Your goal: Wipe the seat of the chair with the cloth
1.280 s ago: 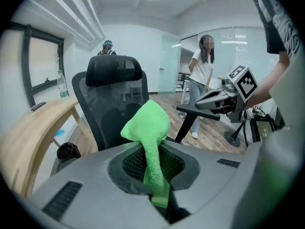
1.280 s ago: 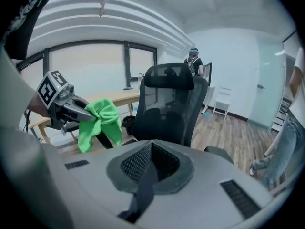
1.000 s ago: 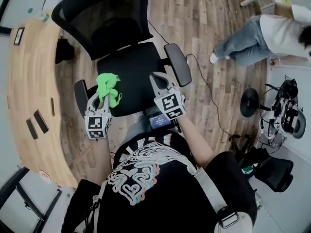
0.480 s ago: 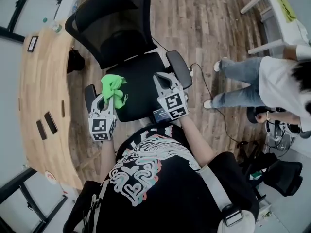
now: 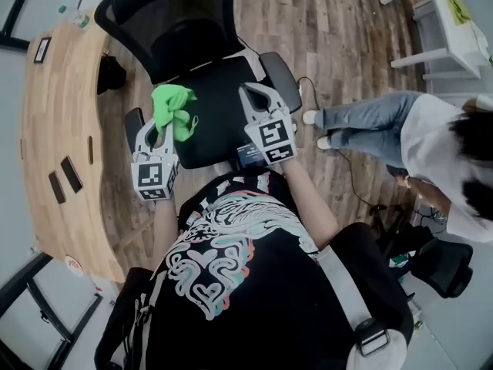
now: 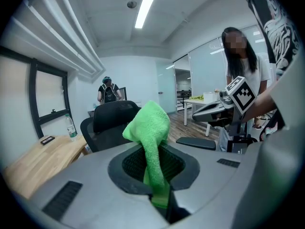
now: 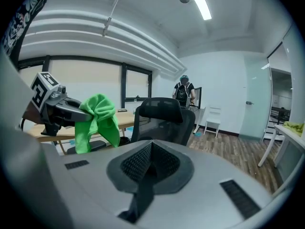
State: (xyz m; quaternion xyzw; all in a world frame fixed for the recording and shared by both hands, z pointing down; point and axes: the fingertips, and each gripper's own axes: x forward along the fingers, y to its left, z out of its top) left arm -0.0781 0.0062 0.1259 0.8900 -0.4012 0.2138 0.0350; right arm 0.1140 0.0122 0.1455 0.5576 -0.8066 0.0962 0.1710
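Observation:
A black office chair stands below me, its seat facing up and its mesh backrest beyond. My left gripper is shut on a bright green cloth, which bunches above the jaws over the seat's left edge. From the left gripper view the cloth rises out of the closed jaws. My right gripper hovers over the seat's right side, shut with nothing in it. The right gripper view shows the cloth held at left and the chair backrest ahead.
The chair's armrests flank the seat. A curved wooden desk runs along the left. A person in jeans stands at the right on the wooden floor. A white table is at the top right. A cable lies on the floor.
Both grippers have risen slightly toward the backrest, with the cloth still held in the left one. The person at right has walked nearer.

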